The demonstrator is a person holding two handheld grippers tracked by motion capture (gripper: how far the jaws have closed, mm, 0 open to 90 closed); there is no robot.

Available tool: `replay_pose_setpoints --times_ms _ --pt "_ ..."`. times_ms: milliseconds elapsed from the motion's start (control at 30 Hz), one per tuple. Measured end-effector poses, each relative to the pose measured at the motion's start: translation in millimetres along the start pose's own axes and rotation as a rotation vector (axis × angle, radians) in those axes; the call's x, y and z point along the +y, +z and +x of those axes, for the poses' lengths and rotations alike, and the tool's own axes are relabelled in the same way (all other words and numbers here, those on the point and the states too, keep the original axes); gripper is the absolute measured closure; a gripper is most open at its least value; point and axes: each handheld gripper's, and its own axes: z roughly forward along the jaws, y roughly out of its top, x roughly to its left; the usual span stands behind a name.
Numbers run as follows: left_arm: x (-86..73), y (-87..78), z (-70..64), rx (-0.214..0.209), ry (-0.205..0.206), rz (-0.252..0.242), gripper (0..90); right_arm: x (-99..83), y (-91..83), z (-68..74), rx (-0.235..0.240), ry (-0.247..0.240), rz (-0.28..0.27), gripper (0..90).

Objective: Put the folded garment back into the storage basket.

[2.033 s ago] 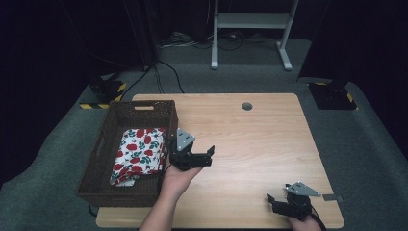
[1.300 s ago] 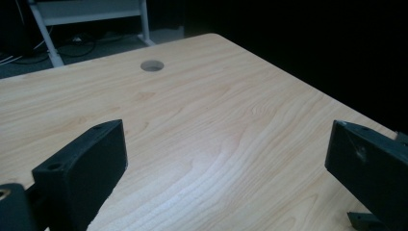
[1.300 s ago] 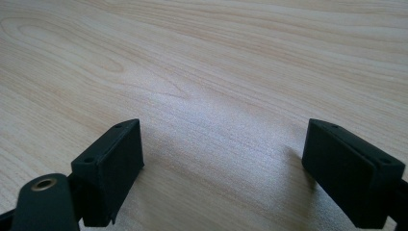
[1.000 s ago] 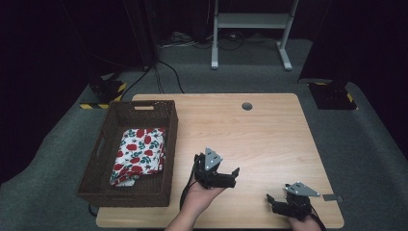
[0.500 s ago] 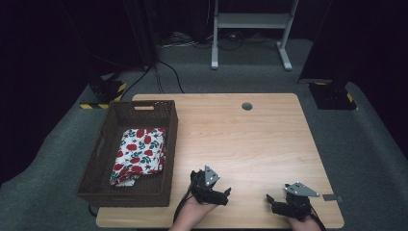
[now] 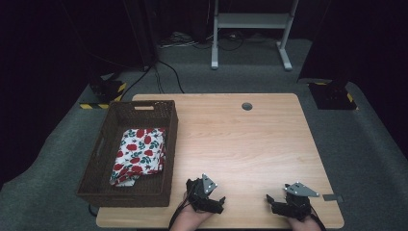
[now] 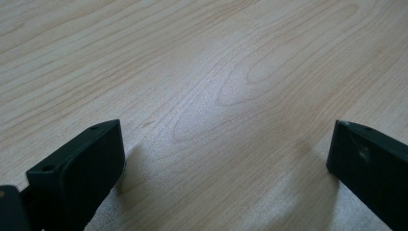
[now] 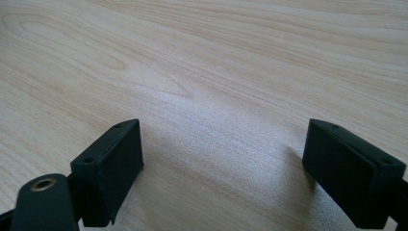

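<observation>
A folded white cloth with red flowers [image 6: 139,154] lies inside a dark wicker basket [image 6: 110,127] at the table's left side. My left gripper [image 6: 219,204] rests low at the table's front edge, right of the basket, a hand behind it. In the left gripper view its jaws stand wide apart over bare wood [image 7: 226,144], nothing between them. My right gripper [image 6: 272,203] sits near the front right corner. Its jaws are spread too in the right gripper view [image 8: 223,144], holding nothing.
The light wooden table [image 6: 231,139] has a round cable hole [image 6: 247,106] near its far edge. A small grey tag [image 6: 332,197] lies by the right gripper. Grey carpet surrounds the table; a white stand frame [image 6: 250,29] and cables stand beyond it.
My left gripper has drawn back from beside the basket toward the front edge of the table and settled low there. The right gripper has stayed in place.
</observation>
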Motion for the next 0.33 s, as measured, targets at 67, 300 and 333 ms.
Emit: replay_pose_setpoints --times_ms 67,300,333 --pt "0.0 -0.1 0.1 0.000 0.001 0.001 0.1 0.0 0.0 0.4 -0.001 0.000 0.001 13.7" --pt "0.0 -0.1 0.2 -0.001 0.002 0.001 0.1 0.0 0.1 0.5 -0.004 -0.003 0.002 13.7" --pt "0.0 -0.1 0.2 -0.001 0.002 0.001 0.1 0.0 0.1 0.5 -0.003 -0.002 0.001 13.7"
